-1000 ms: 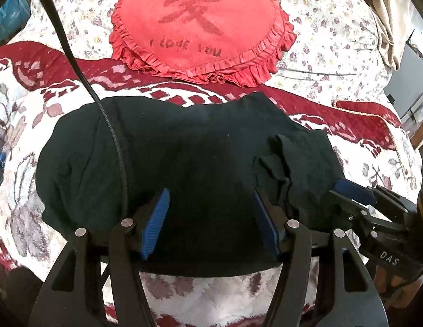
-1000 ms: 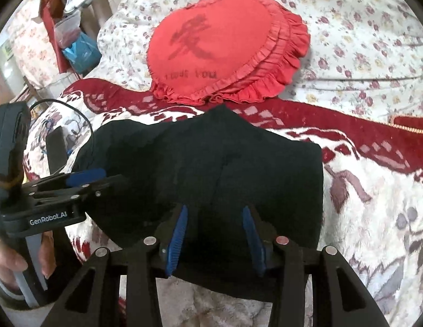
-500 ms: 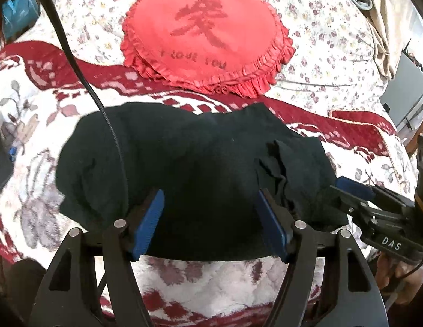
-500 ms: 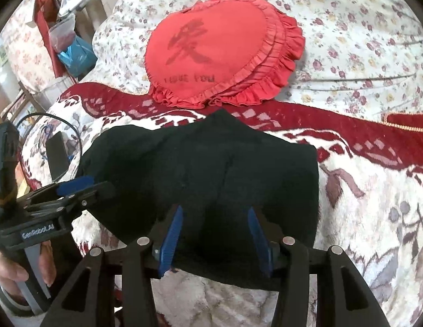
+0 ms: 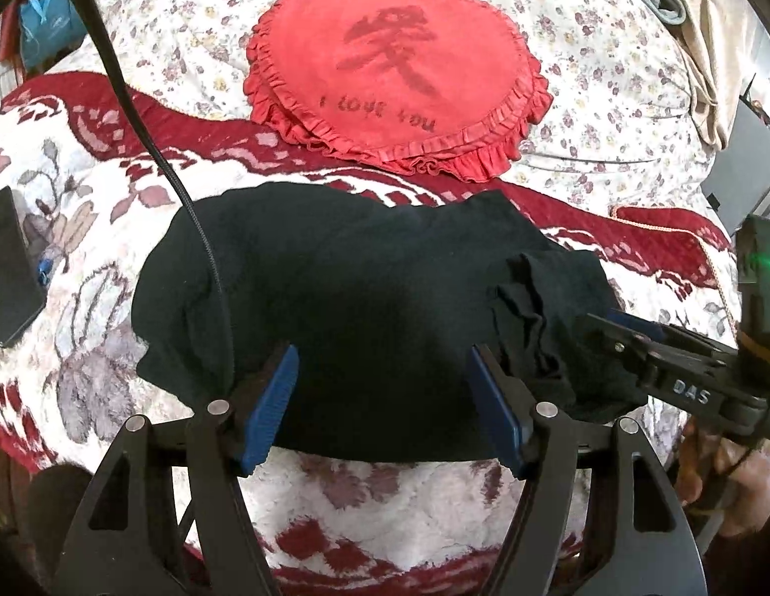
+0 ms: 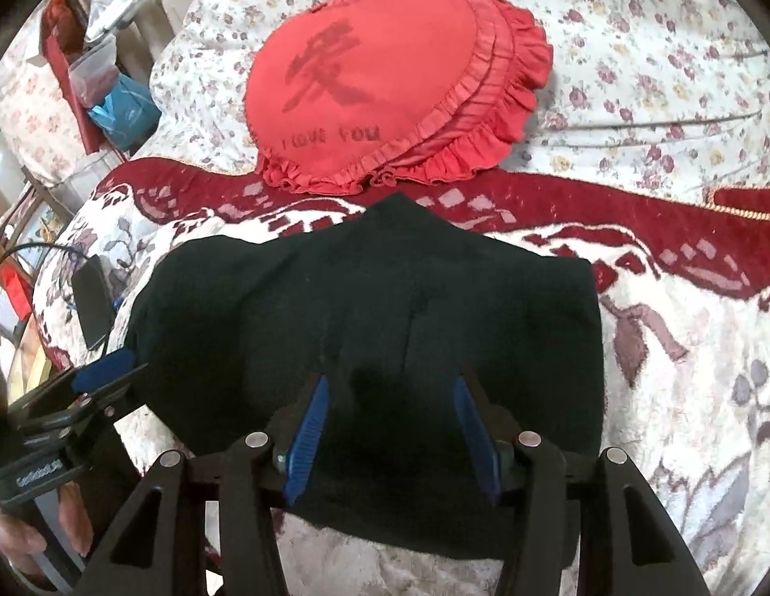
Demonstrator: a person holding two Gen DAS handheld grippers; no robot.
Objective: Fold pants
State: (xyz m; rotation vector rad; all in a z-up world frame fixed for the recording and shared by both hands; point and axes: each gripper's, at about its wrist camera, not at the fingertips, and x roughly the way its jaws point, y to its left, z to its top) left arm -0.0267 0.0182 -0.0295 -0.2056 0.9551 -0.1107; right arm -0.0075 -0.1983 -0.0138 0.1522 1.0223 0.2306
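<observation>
Both grippers hover low over the near edge of the black pants, side by side. The left gripper (image 5: 382, 407) has its jaws spread wide, holding nothing; the right gripper (image 6: 392, 434) is likewise spread and empty. The pants (image 5: 365, 308) lie folded in a bundle on a red-and-white patterned blanket (image 5: 375, 501), long axis running left to right. Beyond them a red heart-shaped cushion (image 5: 399, 74) rests on a flowered bedspread (image 5: 608, 49).

Right tongs (image 6: 390, 427) gape over folded black pants (image 6: 365, 328) below red cushion (image 6: 385, 84)
</observation>
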